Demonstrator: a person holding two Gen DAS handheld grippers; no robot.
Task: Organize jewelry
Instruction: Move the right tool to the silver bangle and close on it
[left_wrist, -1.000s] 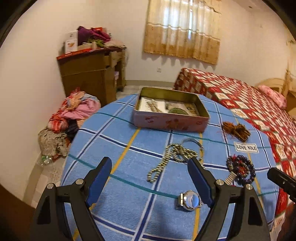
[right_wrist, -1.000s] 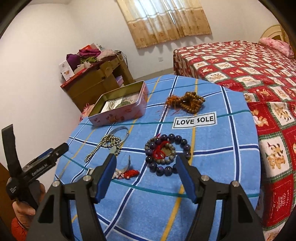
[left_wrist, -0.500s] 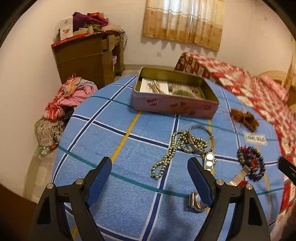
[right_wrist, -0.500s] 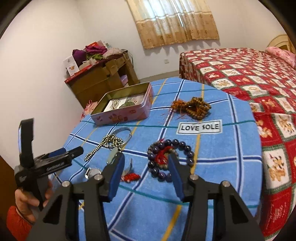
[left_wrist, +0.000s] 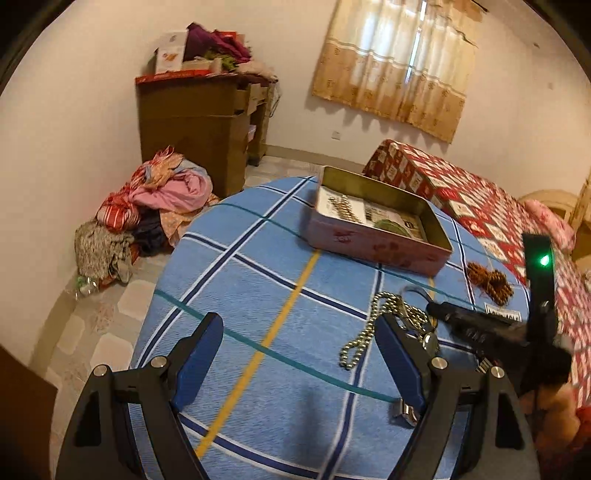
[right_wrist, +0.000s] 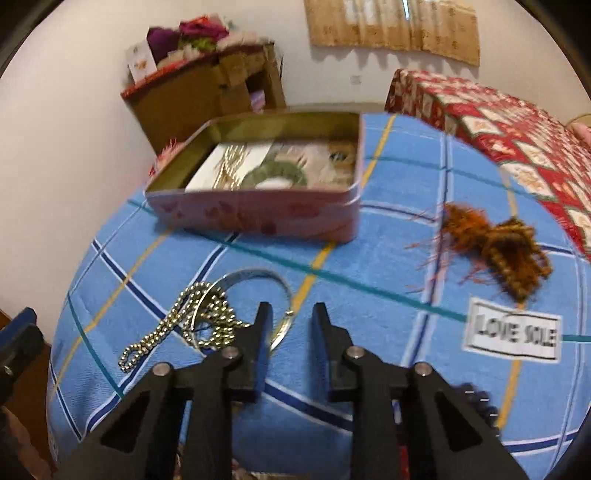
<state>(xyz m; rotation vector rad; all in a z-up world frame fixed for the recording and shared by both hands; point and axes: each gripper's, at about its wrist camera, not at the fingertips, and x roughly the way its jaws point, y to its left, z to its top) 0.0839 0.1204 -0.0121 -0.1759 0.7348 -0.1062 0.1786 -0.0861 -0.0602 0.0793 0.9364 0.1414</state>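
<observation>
A pink tin box (right_wrist: 255, 218) with jewelry inside stands at the far side of the blue checked table; it also shows in the left wrist view (left_wrist: 376, 243). A gold bead chain (right_wrist: 177, 328) lies tangled with a silver bangle (right_wrist: 280, 284) in front of it. My right gripper (right_wrist: 290, 317) hovers low over the bangle's right edge, jaws narrowed with a gap, nothing between them. My left gripper (left_wrist: 299, 343) is open and empty above the cloth, left of the chain (left_wrist: 365, 336). A watch (left_wrist: 406, 410) lies by its right finger. Brown tasselled beads (right_wrist: 513, 251) lie right.
A white "LOVE SOLE" label (right_wrist: 513, 334) is sewn on the cloth. A dark bead bracelet (right_wrist: 476, 398) peeks behind my right finger. A red patterned bed (left_wrist: 480, 206) stands right, a brown cabinet (left_wrist: 199, 125) and a clothes pile (left_wrist: 155, 206) left on the floor.
My right gripper moved forward and left from the dark bead bracelet to the bangle and chain, its jaws narrowing. The left gripper drifted left, and the right gripper's body now crosses its view.
</observation>
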